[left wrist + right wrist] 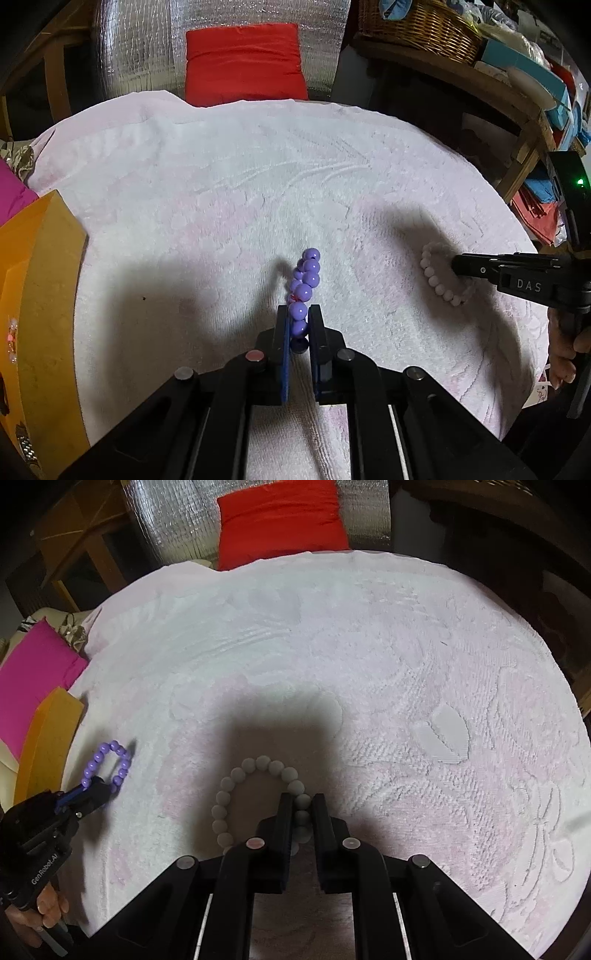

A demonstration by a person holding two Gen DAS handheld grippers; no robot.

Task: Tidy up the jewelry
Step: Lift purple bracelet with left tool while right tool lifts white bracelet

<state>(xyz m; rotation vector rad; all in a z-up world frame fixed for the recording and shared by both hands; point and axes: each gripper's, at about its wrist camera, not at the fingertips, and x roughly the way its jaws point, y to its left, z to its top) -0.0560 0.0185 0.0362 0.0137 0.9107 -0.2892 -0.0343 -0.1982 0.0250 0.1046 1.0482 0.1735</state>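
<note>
White towel (369, 646), left gripper (299, 314) clamping purple bracelet (304, 284), right gripper (301, 801) clamping white bracelet (236, 786)

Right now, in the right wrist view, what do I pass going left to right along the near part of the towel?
Orange box → left gripper pinching the purple bead bracelet → white bead bracelet → right gripper clamped on it.
</note>
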